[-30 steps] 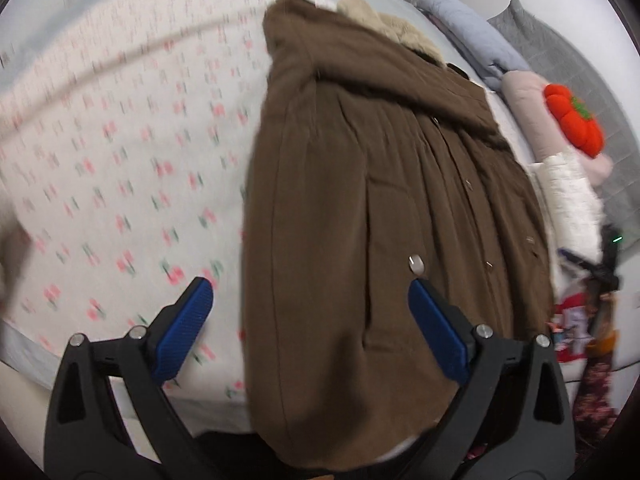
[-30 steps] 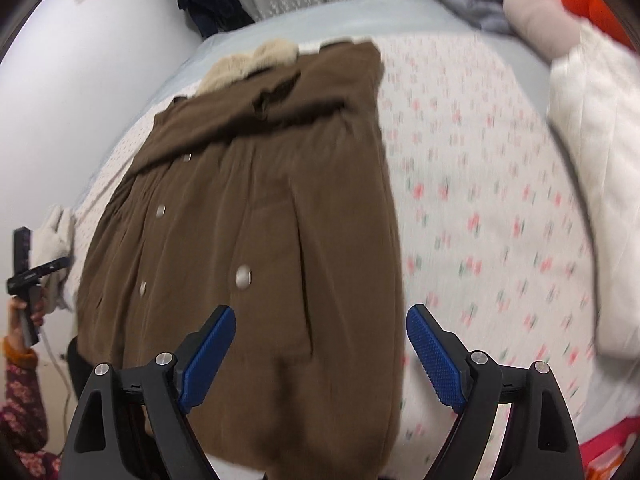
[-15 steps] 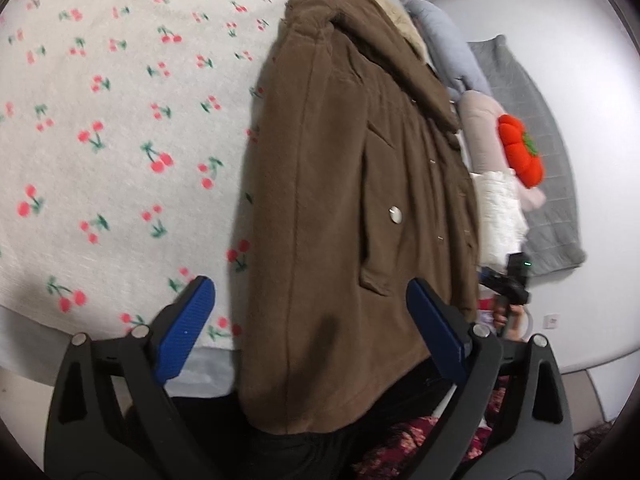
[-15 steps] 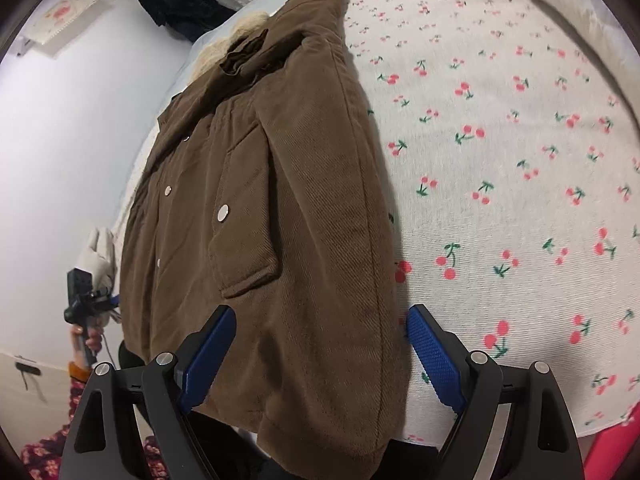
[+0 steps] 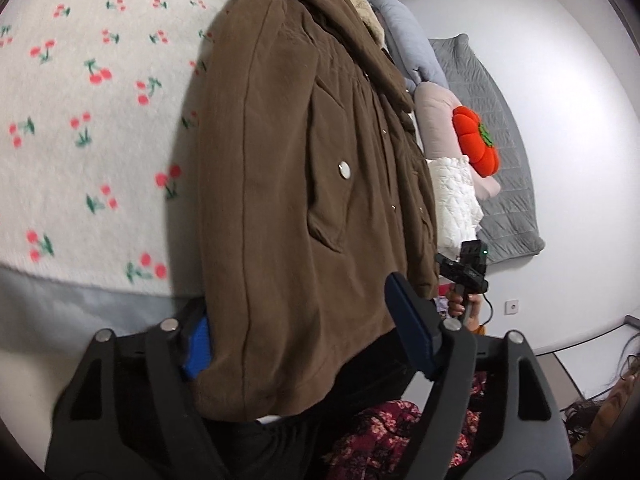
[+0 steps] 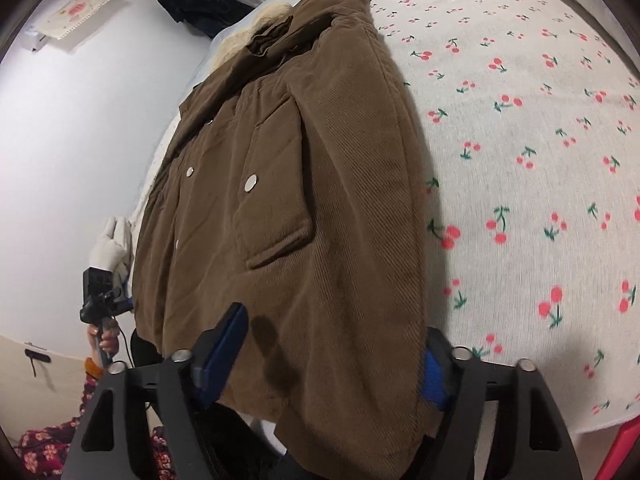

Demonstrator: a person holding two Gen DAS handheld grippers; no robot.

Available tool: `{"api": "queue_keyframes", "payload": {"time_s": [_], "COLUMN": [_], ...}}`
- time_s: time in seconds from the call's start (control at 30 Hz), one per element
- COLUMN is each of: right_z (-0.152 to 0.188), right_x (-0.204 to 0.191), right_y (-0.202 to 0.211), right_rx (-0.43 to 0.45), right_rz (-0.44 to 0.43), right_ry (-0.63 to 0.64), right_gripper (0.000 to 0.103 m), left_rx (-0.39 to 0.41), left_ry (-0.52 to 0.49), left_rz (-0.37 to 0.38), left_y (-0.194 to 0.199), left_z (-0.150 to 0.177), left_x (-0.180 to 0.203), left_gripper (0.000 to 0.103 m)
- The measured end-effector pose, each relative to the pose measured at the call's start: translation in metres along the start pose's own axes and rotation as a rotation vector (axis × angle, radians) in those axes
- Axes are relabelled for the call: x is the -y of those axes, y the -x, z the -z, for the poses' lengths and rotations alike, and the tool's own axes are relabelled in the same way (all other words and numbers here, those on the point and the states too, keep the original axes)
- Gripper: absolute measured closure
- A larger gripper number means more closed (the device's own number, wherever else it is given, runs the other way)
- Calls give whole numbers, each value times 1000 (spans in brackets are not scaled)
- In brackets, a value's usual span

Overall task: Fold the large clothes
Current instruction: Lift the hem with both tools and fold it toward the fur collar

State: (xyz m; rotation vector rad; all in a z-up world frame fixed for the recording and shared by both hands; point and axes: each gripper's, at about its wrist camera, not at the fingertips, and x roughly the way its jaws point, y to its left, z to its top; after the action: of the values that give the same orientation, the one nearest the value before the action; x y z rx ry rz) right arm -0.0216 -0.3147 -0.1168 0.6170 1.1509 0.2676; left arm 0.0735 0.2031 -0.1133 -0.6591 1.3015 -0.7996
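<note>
In the left wrist view, the left gripper [image 5: 304, 344] fills the bottom of the frame. Its jaws have just been closing, and the hem of the brown coat [image 5: 288, 184] hangs between them. The left blue pad [image 5: 199, 346] is half hidden behind the coat's edge, seemingly against the cloth. The right pad [image 5: 408, 328] stands clear of the fabric, so the jaws are partly open and clamp nothing yet.

In the right wrist view, the right gripper [image 6: 332, 352] sits at the bottom with the coat's [image 6: 304, 200] lower corner between its jaws. These have also just been closing. The left pad [image 6: 224, 344] lies just beside the cloth. The right pad [image 6: 434, 376] is mostly covered by the hem. Whether either presses the fabric cannot be told.

The coat runs up the middle of both frames, front side up. It has a pocket flap, pale snaps [image 6: 251, 183] and a cream fleece collar [image 6: 256, 28] at the top. It lies on a bed with a cherry-print cover [image 6: 540, 140].

In the left wrist view, a grey pillow [image 5: 408, 36], a pink cushion [image 5: 436, 116], an orange pumpkin plush [image 5: 476, 144] and a white quilted garment [image 5: 456, 204] lie to the right of the coat. The other handheld gripper [image 5: 464, 272] shows at lower right.
</note>
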Motion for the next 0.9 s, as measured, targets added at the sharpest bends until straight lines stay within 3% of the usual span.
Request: {"api": "queue_keyframes", "payload": {"time_s": [0.2, 0.27, 0.3, 0.33, 0.47, 0.6, 0.9], "right_z": [10, 12, 13, 14, 17, 13, -4], "right_x": [5, 5, 5, 4, -10, -15, -35], "right_y": [2, 2, 4, 8, 33, 65, 101], "right_rx": [9, 5, 11, 36, 172, 272, 378], "right_rz": [4, 17, 30, 41, 89, 48, -98], "right_ry": [-13, -9, -7, -9, 17, -18, -19], "right_gripper": [59, 68, 82, 87, 91, 93, 93], "left_rx": [-43, -47, -36, -21, 102, 270, 391], "left_ry": [-39, -28, -21, -11, 48, 21, -75], "left_rz": [-33, -53, -77, -94, -123, -35, 50], "left_y": [-10, -12, -11, -9, 11, 49, 80], "left_z": [15, 17, 18, 18, 20, 21, -3], "left_x": [7, 6, 5, 4, 11, 36, 78], "left_gripper": [41, 55, 75, 88, 92, 93, 94]}}
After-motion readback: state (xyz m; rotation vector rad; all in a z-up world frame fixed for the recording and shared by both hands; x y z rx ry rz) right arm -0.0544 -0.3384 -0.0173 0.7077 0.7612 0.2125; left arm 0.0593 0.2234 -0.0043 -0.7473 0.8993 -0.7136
